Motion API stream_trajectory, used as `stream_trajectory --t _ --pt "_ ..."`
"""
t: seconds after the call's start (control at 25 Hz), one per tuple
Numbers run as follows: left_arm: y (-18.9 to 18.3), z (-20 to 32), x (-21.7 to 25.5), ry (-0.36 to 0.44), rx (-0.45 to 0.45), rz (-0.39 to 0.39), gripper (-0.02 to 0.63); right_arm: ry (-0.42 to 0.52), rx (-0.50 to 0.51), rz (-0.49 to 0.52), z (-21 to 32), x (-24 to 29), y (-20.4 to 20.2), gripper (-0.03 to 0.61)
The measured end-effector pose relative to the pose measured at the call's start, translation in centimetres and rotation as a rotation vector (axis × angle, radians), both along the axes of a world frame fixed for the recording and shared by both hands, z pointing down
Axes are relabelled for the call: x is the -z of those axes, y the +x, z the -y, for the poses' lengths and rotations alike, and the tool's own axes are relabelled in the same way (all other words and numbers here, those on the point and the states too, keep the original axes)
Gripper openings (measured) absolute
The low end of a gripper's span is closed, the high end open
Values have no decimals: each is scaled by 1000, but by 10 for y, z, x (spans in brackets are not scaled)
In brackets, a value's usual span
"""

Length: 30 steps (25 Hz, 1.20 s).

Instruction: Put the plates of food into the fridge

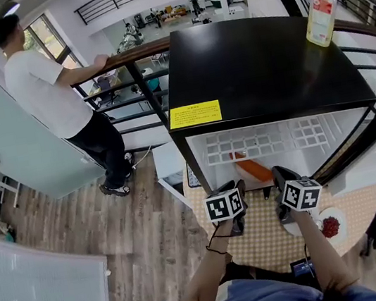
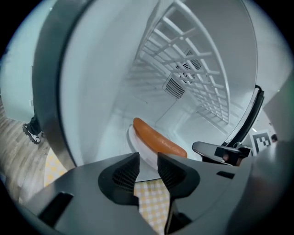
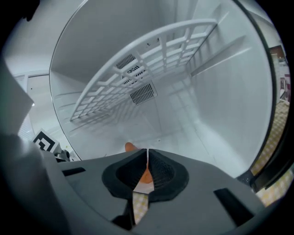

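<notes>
Sausage on a white plate is the task's thing nearest my tongs. It lies on the floor of the open fridge, in the left half and close to the front edge, under the white wire shelf. The sausage runs slantwise across the plate, its far end pointing toward the back wall.

My left gripper hangs just in front of that plate with its jaws standing apart. The ribbed pads touch nothing, and through the gap I see only the plate's near rim and the yellow checkered cloth below. My right gripper is beside it at the fridge mouth, jaws closed tip to tip and empty. Past the tips the end of the sausage shows orange.

From above, both grippers are side by side over the cloth's back edge, at the foot of the fridge opening. A second plate, with red food on it, sits on the cloth near its right edge, just beside my right forearm and outside the fridge.

On the black fridge top a bottle stands at the back right corner and a yellow label sits along the front edge at the left. A person in a white shirt leans on the railing, well apart to the left.
</notes>
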<state>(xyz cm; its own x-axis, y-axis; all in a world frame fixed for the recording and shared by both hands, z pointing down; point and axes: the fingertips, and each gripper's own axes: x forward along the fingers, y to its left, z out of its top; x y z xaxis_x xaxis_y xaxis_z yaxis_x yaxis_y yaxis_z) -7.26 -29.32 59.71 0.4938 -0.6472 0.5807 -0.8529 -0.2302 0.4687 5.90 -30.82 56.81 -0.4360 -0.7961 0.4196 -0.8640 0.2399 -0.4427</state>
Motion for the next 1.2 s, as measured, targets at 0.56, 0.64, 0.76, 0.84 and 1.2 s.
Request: stream_trajectory --t 0.56,0.64,0.76,0.84,1.2 --pt "22 -79 72 233 -236 -92 124 35 114 134 -99 63 -9 25" --pt "25 -91 85 262 -269 -122 124 37 126 148 -114 70 -9 25" --pt "29 -110 105 317 -322 -158 118 30 136 159 -137 78 -4 25" --pt "29 -121 113 341 -336 -176 102 32 124 151 -148 82 3 24" --pt "36 -151 118 359 -406 -127 74 38 59 107 -179 76 26 25"
